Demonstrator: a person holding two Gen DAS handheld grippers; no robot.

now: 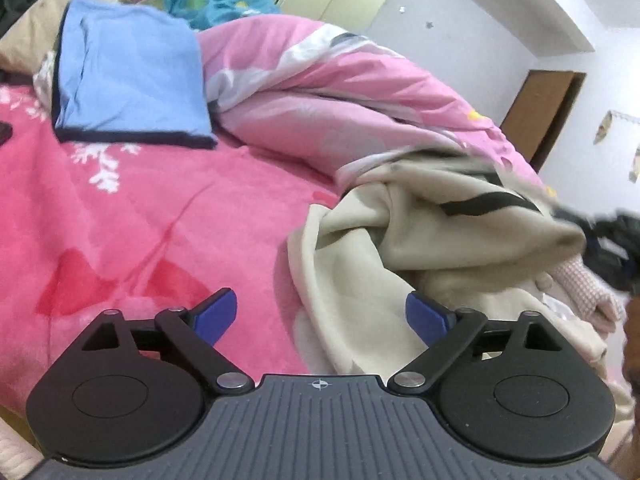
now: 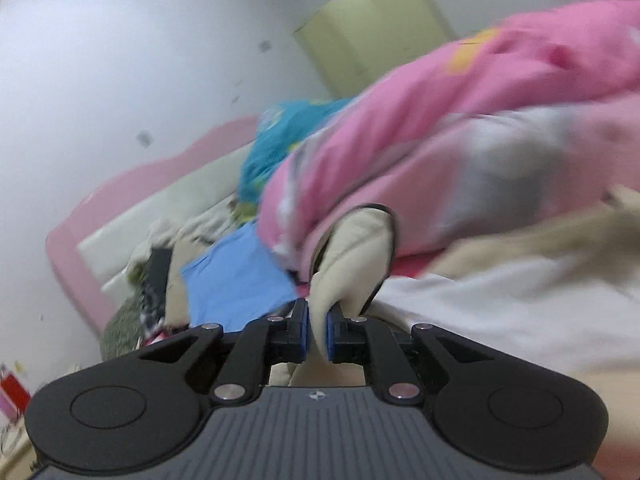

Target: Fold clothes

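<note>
Left wrist view: the left tool is seen spread wide with nothing between its blue pads, held over the pink blanket of the bed. A cream garment with black trim lies crumpled just to the right of the tool, against a bunched pink quilt. A blue folded cloth rests farther back on the blanket, well apart from the cream one.

Right wrist view, much blurred: the right tool is seen pressed together on a cream, dark-edged piece of the garment, which is possibly a cuff or sleeve end, though this cannot be settled from the smeared picture.

The garment is judged to be soft, thick and limp, light enough to be lifted by one pinch but likely to sag and bunch rather than hold a shape. A hold is best taken at a seamed edge, such as a hem, cuff or shoulder, where the fabric is doubled and slipping is less likely. The free left tool would be suited to the opposite edge, so that the cloth can be stretched flat.
</note>
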